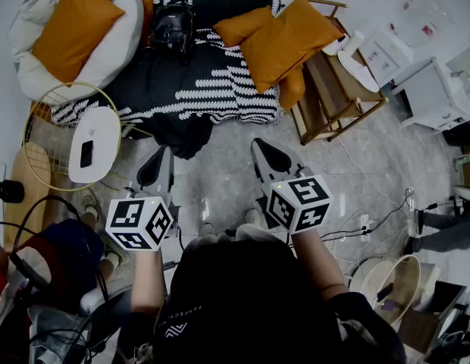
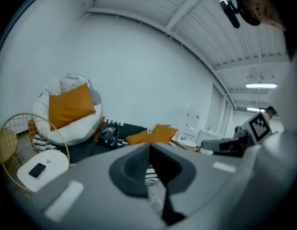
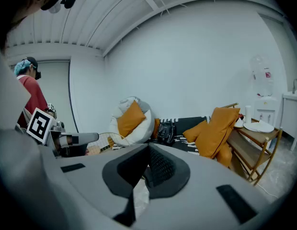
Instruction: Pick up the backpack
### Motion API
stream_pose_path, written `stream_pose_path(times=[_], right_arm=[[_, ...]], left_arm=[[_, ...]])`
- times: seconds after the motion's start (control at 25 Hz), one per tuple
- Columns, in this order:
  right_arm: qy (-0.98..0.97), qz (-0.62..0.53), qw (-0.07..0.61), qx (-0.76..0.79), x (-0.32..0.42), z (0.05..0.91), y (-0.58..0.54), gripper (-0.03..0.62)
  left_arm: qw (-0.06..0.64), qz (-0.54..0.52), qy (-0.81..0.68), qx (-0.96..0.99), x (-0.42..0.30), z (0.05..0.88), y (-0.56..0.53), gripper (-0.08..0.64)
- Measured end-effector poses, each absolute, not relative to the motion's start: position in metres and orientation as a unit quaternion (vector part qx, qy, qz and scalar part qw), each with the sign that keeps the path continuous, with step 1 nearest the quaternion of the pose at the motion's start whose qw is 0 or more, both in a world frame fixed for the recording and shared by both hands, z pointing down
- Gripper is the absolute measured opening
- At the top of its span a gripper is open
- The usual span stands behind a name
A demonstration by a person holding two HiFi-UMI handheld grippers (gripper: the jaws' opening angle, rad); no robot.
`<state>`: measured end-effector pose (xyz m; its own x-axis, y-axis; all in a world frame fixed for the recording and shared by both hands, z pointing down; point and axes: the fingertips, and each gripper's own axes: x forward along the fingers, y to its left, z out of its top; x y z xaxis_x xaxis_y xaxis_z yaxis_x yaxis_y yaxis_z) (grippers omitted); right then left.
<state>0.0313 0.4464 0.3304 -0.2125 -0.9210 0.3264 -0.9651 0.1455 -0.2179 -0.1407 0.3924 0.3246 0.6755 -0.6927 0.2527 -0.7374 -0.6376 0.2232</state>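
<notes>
The low bed (image 1: 220,89) under its black-and-white throw lies across the far side of the floor, with the white beanbag (image 1: 26,29) at its left end and orange cushions (image 1: 284,40) piled toward its right. The black backpack (image 1: 172,27) sits on the bed near its back edge, between beanbag and cushions, well apart from both of your tools. You hold the left hand-held gripper (image 1: 153,171) and the right hand-held gripper (image 1: 269,156) side by side above the floor, both aimed toward the bed, each with its jaws together and nothing between them.
</notes>
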Motion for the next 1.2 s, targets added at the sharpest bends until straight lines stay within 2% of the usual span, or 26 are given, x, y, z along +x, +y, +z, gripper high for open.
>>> stream_pose_path(times=[0.32, 0.72, 1.2], right_arm=[[-0.742, 0.215, 0.037, 0.634, 0.021, 0.341, 0.443, -0.005], [-0.732, 0.240, 0.042, 0.637, -0.024, 0.366, 0.436, -0.003], [-0.746, 0.258, 0.040, 0.612, 0.000, 0.375, 0.367, -0.003]], left_arm=[[0.153, 0.069, -0.394, 0.904, -0.163, 0.328, 0.386, 0.008], [0.161, 0.084, -0.382, 0.906, -0.198, 0.350, 0.377, 0.008], [0.170, 0.103, -0.398, 0.896, -0.172, 0.360, 0.318, 0.009]])
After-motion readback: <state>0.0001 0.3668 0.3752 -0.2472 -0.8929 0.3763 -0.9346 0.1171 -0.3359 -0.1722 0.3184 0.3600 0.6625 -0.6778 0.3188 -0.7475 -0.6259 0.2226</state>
